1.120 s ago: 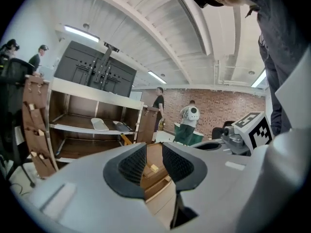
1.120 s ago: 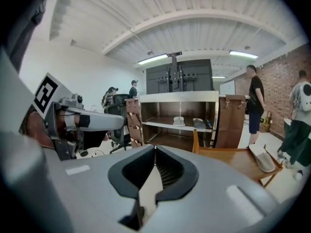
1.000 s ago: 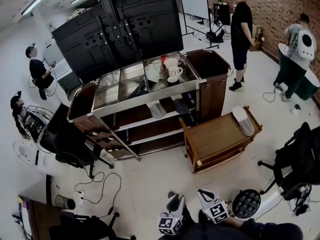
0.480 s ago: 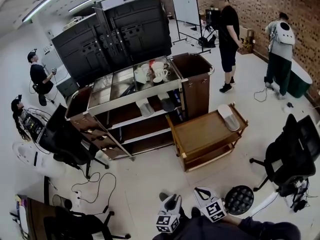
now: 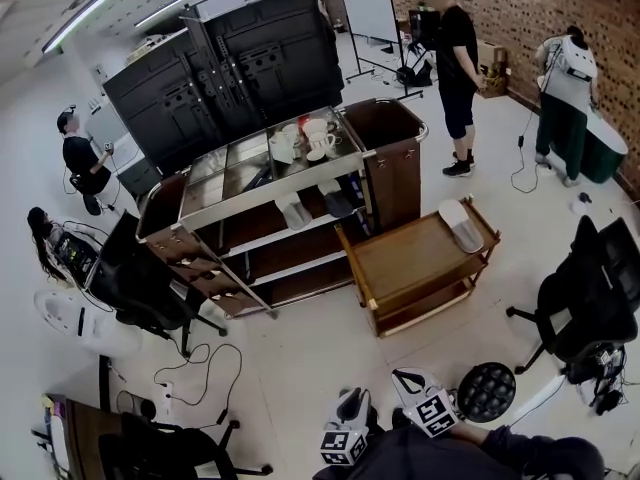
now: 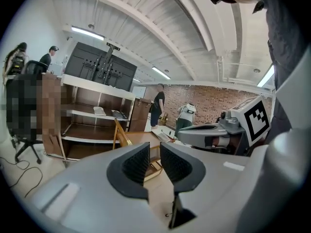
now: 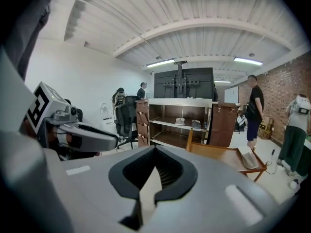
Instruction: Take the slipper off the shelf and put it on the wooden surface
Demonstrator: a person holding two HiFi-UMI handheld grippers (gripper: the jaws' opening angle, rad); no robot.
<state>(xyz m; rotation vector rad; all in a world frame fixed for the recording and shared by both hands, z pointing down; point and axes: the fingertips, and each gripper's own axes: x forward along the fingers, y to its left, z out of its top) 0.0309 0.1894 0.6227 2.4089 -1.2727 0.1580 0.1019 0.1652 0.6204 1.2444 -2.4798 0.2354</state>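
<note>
Wooden cart [image 5: 408, 265] bears 1 slipper [image 5: 462, 226] — left hand-held gripper [image 6: 154, 160] apart, right hand-held gripper [image 7: 154, 173] together.

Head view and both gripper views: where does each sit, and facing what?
Left gripper view: rides the left gripper, faces the shelf unit; its jaws stand apart, empty.
Right gripper view: rides the right gripper, faces the shelf unit too; jaws shut.
Head view: head-mounted, looking steeply down; both grippers at the bottom edge.
Shared: head and right gripper views show the slipper on the wooden cart.
</note>
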